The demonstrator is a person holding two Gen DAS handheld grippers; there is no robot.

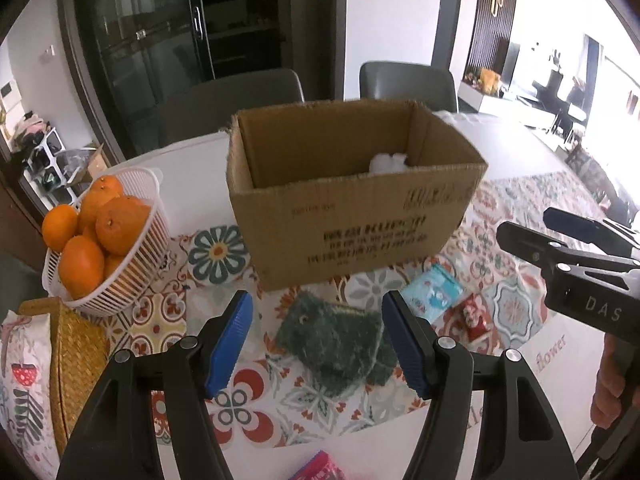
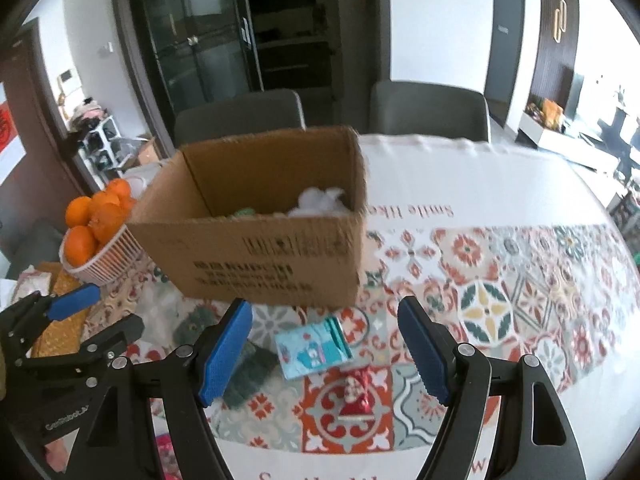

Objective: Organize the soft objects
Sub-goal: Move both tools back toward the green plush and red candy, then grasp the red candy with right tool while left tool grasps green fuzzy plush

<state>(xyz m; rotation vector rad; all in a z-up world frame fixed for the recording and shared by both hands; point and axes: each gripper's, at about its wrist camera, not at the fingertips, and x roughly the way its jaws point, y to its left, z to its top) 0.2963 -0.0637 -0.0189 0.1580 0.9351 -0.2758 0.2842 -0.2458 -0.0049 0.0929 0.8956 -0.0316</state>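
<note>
A dark green fuzzy cloth (image 1: pixel 336 344) lies crumpled on the patterned tablecloth, and my left gripper (image 1: pixel 318 344) hangs open just above it, blue pads on either side without touching. A light blue packet (image 2: pixel 314 346) and a small red Santa figure (image 2: pixel 356 398) lie between and below the pads of my right gripper (image 2: pixel 325 354), which is open and empty. An open cardboard box (image 1: pixel 352 200) stands behind them with white fluffy stuffing (image 2: pixel 324 200) inside. The green cloth (image 2: pixel 248 372) is partly hidden by the right gripper's left finger.
A white basket of oranges (image 1: pixel 104 240) stands left of the box. A woven yellow mat (image 1: pixel 76 352) and a printed pouch lie at the near left. Something pink (image 1: pixel 320 466) pokes in at the bottom edge. Two grey chairs stand behind the table.
</note>
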